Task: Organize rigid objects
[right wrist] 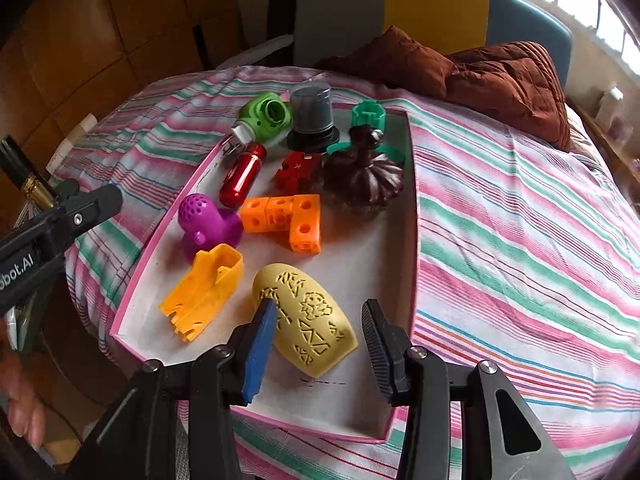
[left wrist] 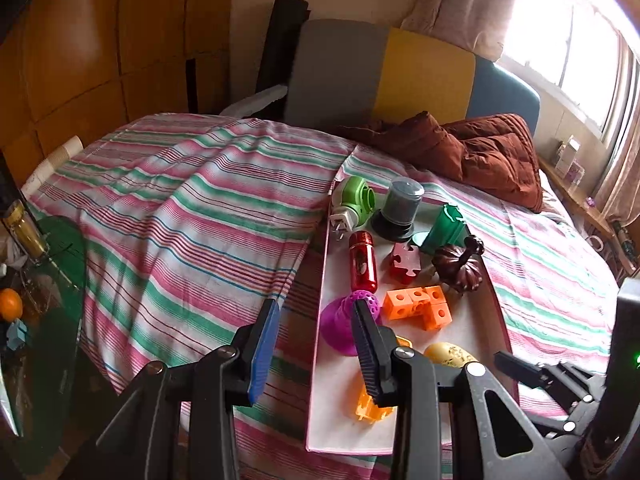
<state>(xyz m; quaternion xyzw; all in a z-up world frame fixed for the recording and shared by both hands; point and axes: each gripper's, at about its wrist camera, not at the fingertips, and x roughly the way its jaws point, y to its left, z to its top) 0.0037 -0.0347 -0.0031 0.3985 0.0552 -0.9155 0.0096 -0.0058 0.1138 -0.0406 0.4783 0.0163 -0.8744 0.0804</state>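
Both tongs wide open, empty. Right gripper (right wrist: 318, 344) straddles yellow carved piece (right wrist: 308, 320) in tray (right wrist: 412, 240); left gripper (left wrist: 316, 344) at tray's 9 o'clock.

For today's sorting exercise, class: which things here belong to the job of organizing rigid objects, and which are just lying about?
Job:
pink-edged white tray
yellow carved half-cylinder
orange plastic bracket
orange linked cubes
purple perforated plastic funnel
red metallic capsule
dark brown ribbed pumpkin ornament

Lying about:
striped bedsheet
rust-brown quilt
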